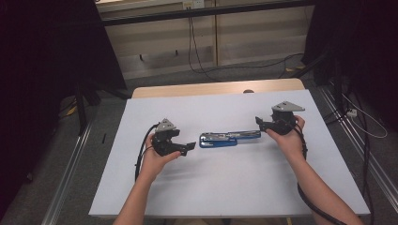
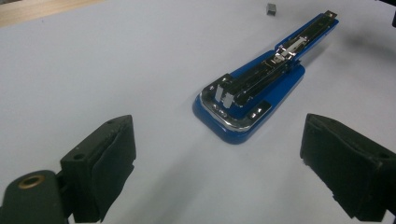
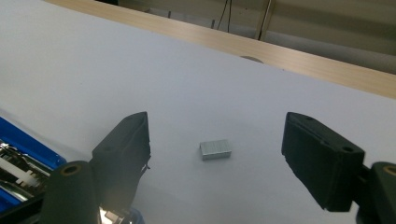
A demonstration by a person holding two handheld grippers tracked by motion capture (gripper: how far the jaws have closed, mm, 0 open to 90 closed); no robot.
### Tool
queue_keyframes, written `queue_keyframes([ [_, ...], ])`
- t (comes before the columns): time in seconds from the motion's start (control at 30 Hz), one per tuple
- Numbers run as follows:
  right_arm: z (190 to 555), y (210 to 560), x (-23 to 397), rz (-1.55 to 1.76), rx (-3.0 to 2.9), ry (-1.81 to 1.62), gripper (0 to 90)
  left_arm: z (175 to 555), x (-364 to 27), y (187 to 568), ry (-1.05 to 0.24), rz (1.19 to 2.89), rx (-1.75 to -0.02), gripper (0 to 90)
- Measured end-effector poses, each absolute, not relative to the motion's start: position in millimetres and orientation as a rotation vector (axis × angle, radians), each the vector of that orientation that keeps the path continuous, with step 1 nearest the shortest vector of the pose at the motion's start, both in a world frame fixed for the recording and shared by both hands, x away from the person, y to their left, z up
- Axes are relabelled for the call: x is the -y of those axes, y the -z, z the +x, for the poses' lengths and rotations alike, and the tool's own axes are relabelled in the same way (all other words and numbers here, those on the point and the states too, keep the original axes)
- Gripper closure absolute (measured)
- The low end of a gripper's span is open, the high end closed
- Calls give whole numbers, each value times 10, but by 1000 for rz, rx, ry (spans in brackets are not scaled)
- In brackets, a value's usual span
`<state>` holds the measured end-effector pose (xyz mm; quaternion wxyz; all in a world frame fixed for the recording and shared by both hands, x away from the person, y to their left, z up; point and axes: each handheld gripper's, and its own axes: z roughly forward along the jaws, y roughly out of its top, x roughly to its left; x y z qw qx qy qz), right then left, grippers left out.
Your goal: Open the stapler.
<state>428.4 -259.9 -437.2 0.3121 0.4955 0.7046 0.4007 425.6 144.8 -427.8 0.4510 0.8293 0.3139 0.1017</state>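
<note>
The left gripper (image 1: 190, 149) hovers over the white table (image 1: 164, 197) with its jaws spread wide, nothing between them. Just to its right lies the blue stapler (image 1: 229, 138), flipped open and flat, its staple channel bare and facing up. Past the stapler's far end, the right gripper (image 1: 259, 123) is likewise released and gripping nothing; a small block of staples (image 3: 215, 149) rests on the table just ahead, between its jaws.

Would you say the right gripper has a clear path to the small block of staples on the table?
Probably yes: the right gripper has its jaws open, the staple block lies on bare table ahead between them, and the blue stapler sits off to one side.
</note>
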Motion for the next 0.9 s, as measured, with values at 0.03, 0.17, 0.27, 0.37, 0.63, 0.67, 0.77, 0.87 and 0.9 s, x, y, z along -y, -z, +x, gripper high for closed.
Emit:
queue_keyframes([
  [0.03,4296,4386,2599,1312,-1861,-1054,238,4252,-1452,4280,-250,2052,-773,104],
  [0.17,4347,4438,2590,1333,-1870,-1038,241,4254,-1465,4292,-251,2053,-773,103],
  [0.27,4391,4465,2574,1348,-1883,-1027,270,4259,-1474,4291,-259,2049,-773,102],
  [0.37,4431,4487,2556,1364,-1902,-1027,357,4259,-1481,4287,-255,2035,-783,102],
  [0.63,4518,4557,2565,1423,-1940,-1012,516,4282,-1502,4295,-278,2042,-780,102],
  [0.67,4530,4568,2569,1426,-1945,-1005,518,4284,-1506,4294,-281,2041,-783,102],
  [0.77,4560,4592,2575,1429,-1959,-999,540,4291,-1517,4294,-287,2040,-788,102],
  [0.87,4580,4607,2581,1432,-1957,-1000,533,4297,-1521,4295,-292,2039,-788,104],
  [0.9,4587,4614,2579,1435,-1959,-1001,533,4299,-1522,4296,-295,2039,-788,105],
])
